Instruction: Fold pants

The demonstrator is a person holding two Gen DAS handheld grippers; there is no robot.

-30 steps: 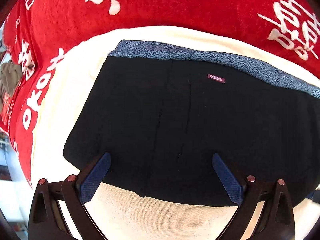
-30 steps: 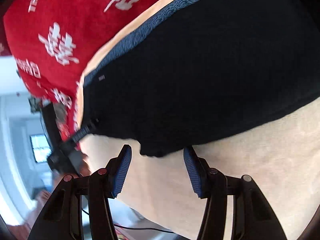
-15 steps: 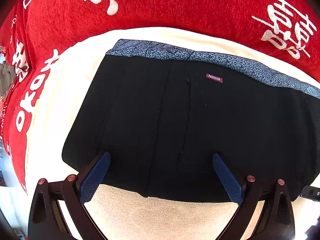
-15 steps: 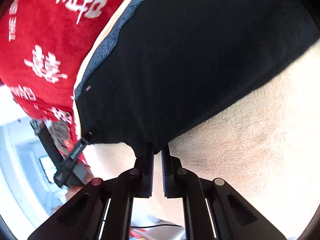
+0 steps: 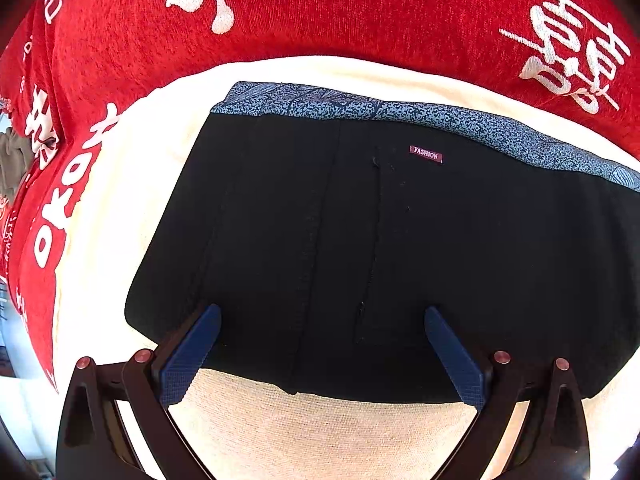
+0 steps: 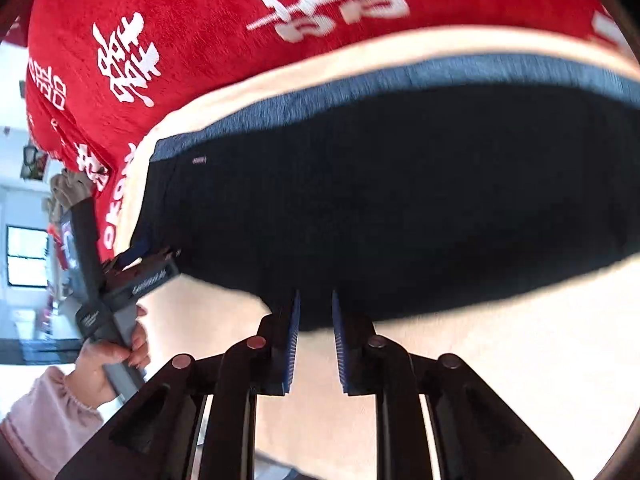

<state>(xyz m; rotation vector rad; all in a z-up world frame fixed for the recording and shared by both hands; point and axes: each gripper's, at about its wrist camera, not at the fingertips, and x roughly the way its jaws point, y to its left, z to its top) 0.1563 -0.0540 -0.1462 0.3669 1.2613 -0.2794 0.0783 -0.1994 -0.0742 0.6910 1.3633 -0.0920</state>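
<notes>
- Your left gripper (image 5: pixel 320 344) sits low in the frame, fingers wide over the black pants (image 5: pixel 400 240).
- Your right gripper (image 6: pixel 314 332) points up at the hem, fingers narrow, a small gap, holding nothing.

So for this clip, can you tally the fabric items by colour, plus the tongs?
Black with a blue waistband: 1, the pants
Red with white characters: 1, the blanket
Cream: 1, the towel under the pants
Tongs: 2, the left tongs open, the right tongs slightly parted at the pants' near edge
Total: 5
</notes>
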